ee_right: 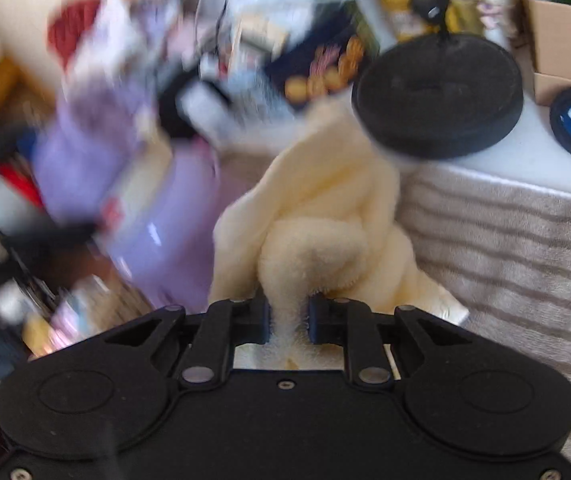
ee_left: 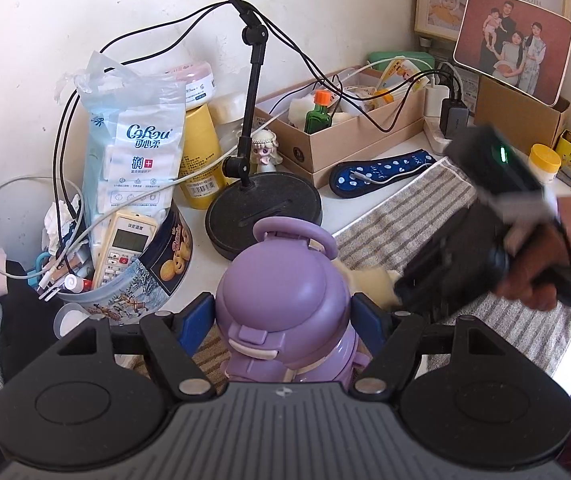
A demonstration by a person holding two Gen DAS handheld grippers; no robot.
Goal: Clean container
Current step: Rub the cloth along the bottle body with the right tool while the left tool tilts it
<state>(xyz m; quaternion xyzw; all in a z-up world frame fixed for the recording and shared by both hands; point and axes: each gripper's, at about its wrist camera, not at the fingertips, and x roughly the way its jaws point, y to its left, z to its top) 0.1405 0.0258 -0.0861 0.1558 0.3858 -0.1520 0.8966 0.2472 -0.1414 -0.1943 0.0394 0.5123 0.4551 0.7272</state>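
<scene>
Black stand base [ee_left: 263, 210] and cookie tin [ee_left: 157, 268] close behind bottle [ee_left: 285, 312].

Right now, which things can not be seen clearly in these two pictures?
- Bottle base: left wrist view, hidden by the left gripper.
- Where the cloth touches the bottle: left view, covered by the right gripper; right view, blurred.
- Clutter left of the bottle: right view, motion blur.
- Text on the remote: left view, too small.

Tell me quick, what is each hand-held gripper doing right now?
Left hand-held gripper: closed on the purple bottle.
Right hand-held gripper: closed on the yellow cloth.
</scene>
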